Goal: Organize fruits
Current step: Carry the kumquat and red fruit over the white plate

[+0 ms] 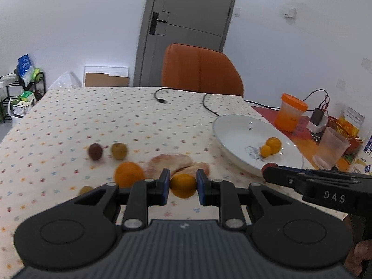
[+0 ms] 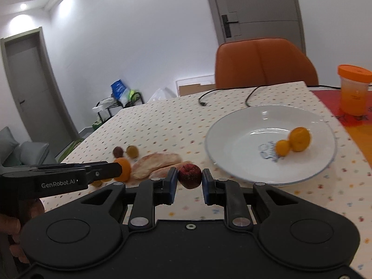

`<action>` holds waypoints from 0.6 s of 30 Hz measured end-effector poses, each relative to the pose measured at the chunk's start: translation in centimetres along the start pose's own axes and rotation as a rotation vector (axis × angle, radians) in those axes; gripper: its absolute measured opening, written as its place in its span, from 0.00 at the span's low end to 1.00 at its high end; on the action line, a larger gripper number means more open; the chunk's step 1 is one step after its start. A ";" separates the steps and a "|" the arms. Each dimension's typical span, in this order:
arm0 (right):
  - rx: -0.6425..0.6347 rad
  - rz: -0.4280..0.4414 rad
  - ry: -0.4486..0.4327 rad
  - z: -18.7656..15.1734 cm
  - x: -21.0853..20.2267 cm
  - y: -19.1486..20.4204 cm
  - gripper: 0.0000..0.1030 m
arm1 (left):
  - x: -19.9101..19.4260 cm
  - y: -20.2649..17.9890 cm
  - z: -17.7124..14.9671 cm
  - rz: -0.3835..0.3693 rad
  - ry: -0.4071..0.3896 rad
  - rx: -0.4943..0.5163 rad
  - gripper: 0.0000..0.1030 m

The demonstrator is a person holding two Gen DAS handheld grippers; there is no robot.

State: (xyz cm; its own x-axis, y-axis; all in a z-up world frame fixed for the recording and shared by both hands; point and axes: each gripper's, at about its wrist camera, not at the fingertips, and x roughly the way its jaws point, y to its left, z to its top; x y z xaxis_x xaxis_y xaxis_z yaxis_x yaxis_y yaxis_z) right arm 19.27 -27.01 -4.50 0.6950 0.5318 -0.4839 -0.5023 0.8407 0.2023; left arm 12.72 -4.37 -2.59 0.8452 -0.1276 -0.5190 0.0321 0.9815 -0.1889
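Observation:
My left gripper [image 1: 183,184] is shut on a small orange fruit [image 1: 183,185], held above the dotted tablecloth. My right gripper [image 2: 190,179] is shut on a dark red fruit [image 2: 189,176]. A white plate [image 2: 232,125] to the right holds two orange fruits [image 2: 293,141]; the same plate [image 1: 232,130] shows in the left wrist view. On the cloth lie a larger orange [image 1: 129,174], a brown fruit [image 1: 95,151], a greenish fruit [image 1: 119,151], a small yellowish one [image 1: 86,190] and pale bread-like pieces [image 1: 172,162]. The right gripper's body [image 1: 313,183] reaches in from the right.
An orange chair [image 1: 200,69] stands behind the table. A black cable [image 1: 160,97] lies on the far cloth. An orange-lidded cup [image 1: 290,112], a clear tumbler [image 1: 331,148], a charger and packets crowd the right side. A hand [image 2: 14,220] holds the left gripper.

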 end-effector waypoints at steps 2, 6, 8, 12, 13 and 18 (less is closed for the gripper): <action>0.011 -0.010 -0.007 0.0 -0.2 -0.8 0.20 | 0.4 -0.8 0.2 -0.011 0.002 0.010 0.22; 0.024 -0.032 -0.011 0.0 -0.5 -2.1 0.20 | 1.1 -1.9 0.7 -0.021 0.006 0.029 0.22; 0.037 -0.037 -0.017 0.1 -0.7 -2.9 0.20 | 1.5 -2.5 1.0 -0.025 0.010 0.040 0.22; 0.051 -0.051 -0.027 0.2 -0.9 -4.1 0.20 | 2.4 -3.4 1.4 -0.035 0.015 0.052 0.22; 0.054 -0.054 -0.027 0.2 -0.9 -4.4 0.20 | 2.7 -3.7 1.4 -0.036 0.017 0.053 0.22; 0.069 -0.067 -0.026 0.1 -0.6 -5.7 0.20 | 4.1 -4.5 1.8 -0.042 0.030 0.066 0.22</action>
State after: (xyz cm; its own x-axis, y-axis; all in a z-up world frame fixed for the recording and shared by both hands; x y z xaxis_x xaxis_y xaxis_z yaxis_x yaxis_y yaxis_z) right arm 21.79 -32.05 -5.25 0.7392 0.4760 -0.4764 -0.4182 0.8789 0.2292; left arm 17.01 -9.09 -2.32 0.8258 -0.1721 -0.5371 0.1032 0.9823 -0.1561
